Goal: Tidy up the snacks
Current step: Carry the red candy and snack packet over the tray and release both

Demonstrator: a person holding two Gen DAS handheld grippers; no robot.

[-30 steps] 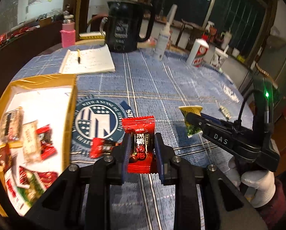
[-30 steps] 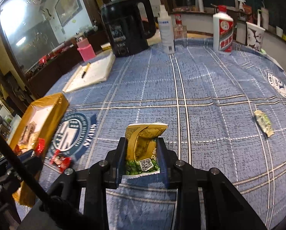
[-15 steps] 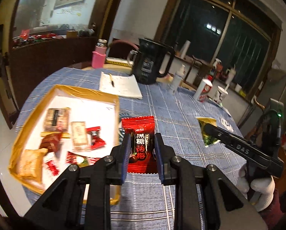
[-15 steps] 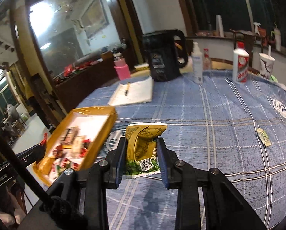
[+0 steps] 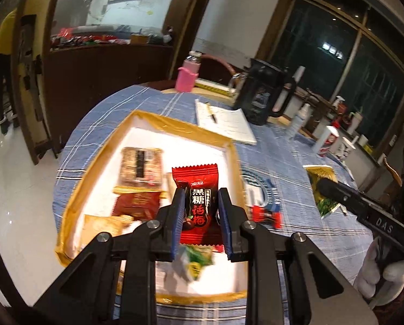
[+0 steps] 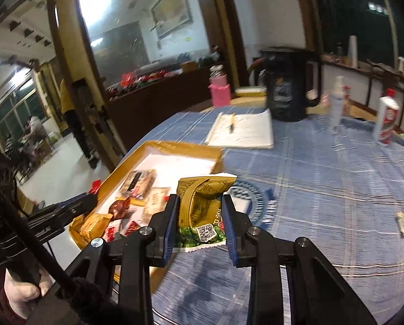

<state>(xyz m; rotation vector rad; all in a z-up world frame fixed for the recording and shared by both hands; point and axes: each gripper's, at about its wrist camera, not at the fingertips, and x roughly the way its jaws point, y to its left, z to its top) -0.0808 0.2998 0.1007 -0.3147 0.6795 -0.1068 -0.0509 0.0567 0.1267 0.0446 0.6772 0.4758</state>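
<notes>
My left gripper (image 5: 199, 216) is shut on a red candy packet (image 5: 197, 203) and holds it in the air above the yellow-rimmed tray (image 5: 174, 127), which holds several wrapped snacks. My right gripper (image 6: 200, 216) is shut on a yellow-green snack bag (image 6: 202, 203) and holds it above the blue tablecloth, just right of the tray (image 6: 180, 146). The bag also shows in the left wrist view (image 5: 322, 187), right of the tray. A small red candy (image 5: 265, 214) lies on the cloth beside the tray's right rim.
A white notepad with a pen (image 6: 242, 131), a black kettle (image 6: 288, 84), a pink bottle (image 6: 219, 89), a spray bottle (image 6: 335, 103) and a white liquor bottle (image 6: 387, 120) stand at the back. A small green packet (image 6: 402, 223) lies at the right.
Both grippers have swung left with their packets. The left one has moved from over the cloth to over the tray. The right one has come close to the tray's right side.
</notes>
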